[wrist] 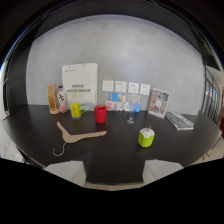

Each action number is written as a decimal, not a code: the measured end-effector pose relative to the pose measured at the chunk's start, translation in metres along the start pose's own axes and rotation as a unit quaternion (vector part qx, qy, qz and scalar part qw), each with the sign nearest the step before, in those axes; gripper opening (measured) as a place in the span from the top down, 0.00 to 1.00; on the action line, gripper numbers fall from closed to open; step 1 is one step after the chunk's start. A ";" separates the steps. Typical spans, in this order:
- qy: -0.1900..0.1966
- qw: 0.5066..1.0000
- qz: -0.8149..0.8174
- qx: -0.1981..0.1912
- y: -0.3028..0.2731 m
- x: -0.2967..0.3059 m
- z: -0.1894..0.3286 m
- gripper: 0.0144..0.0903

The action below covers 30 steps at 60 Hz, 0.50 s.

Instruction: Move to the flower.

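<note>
A dark table (35,130) stretches ahead with a row of small items along the wall. A small pink thing (109,105), possibly the flower, sits just right of the red cup (100,114), too small to make out. A second pink blob (62,106) lies by the bottles further left. A lime-green pot (145,137) with a thin stem sticking up stands nearest, ahead and to the right. My gripper (116,172) shows only as a dark shape low in the middle, well short of all these items.
A wooden hanger (75,136) lies ahead left. An amber bottle (52,99), yellow-green cup (75,110), white sign (80,82), wall sockets (126,87), stemmed glass (131,116), framed picture (158,103) and flat packet (179,120) line the back.
</note>
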State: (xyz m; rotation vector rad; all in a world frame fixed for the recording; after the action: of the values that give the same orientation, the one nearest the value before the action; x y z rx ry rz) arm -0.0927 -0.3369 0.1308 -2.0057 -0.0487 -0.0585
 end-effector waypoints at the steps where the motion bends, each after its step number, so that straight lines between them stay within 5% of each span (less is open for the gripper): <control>1: 0.000 1.000 0.000 0.000 0.000 -0.001 0.000 0.06; 30: 0.021 1.000 0.002 0.020 -0.043 -0.070 -0.003 0.07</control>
State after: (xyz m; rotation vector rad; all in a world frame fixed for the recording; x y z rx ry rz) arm -0.1651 -0.3216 0.1666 -1.9643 -0.0186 -0.0968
